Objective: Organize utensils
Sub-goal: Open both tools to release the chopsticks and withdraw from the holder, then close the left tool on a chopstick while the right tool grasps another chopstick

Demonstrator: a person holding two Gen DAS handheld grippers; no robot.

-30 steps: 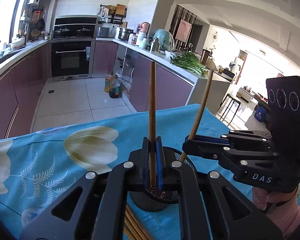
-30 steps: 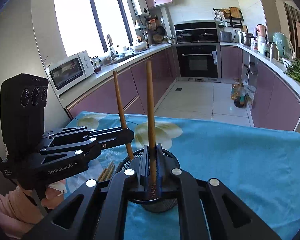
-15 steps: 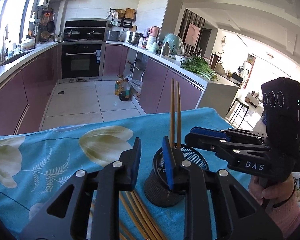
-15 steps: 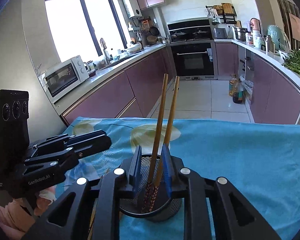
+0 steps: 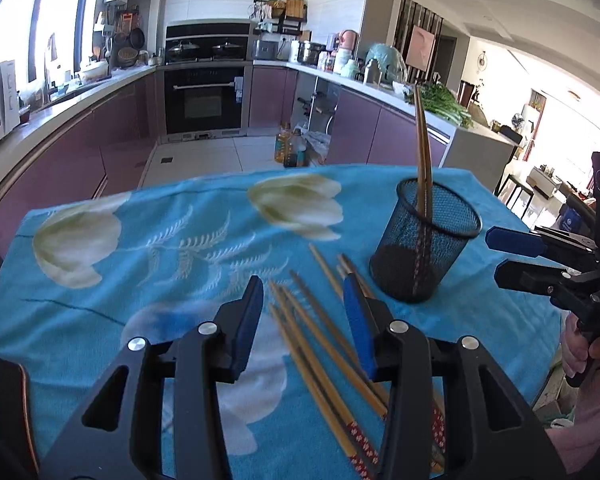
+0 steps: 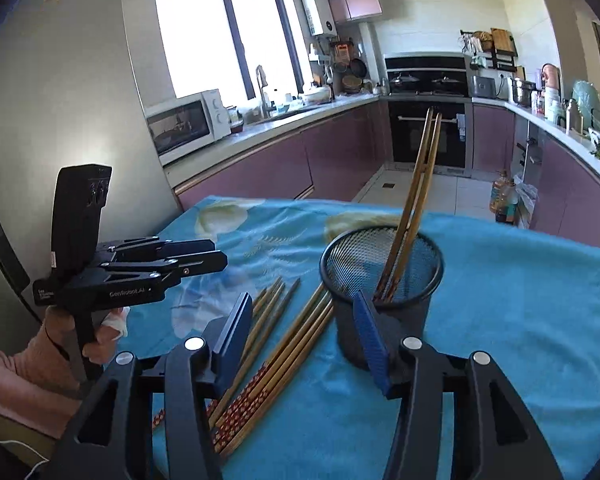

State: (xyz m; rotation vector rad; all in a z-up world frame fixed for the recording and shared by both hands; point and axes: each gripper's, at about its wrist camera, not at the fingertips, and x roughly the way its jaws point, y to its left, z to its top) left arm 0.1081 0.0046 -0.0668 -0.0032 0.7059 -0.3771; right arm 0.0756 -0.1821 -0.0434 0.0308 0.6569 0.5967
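Two chopsticks [image 5: 423, 148] in holder [image 5: 424, 248], others [image 5: 320, 336] beside

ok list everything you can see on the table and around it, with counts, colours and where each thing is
black wire mesh cup: one, upright on the cloth.
brown wooden chopsticks in the cup: two, leaning together.
brown wooden chopsticks lying loose: several, exact count unclear, red patterned ends, beside the cup.
blue flowered tablecloth: one, covers the table.
white microwave: one, on the counter under the window.
black built-in oven: one, far wall.
left claw: blue pads, opening, over the loose chopsticks, holding nothing.
right claw: blue pads, opening, holding nothing.
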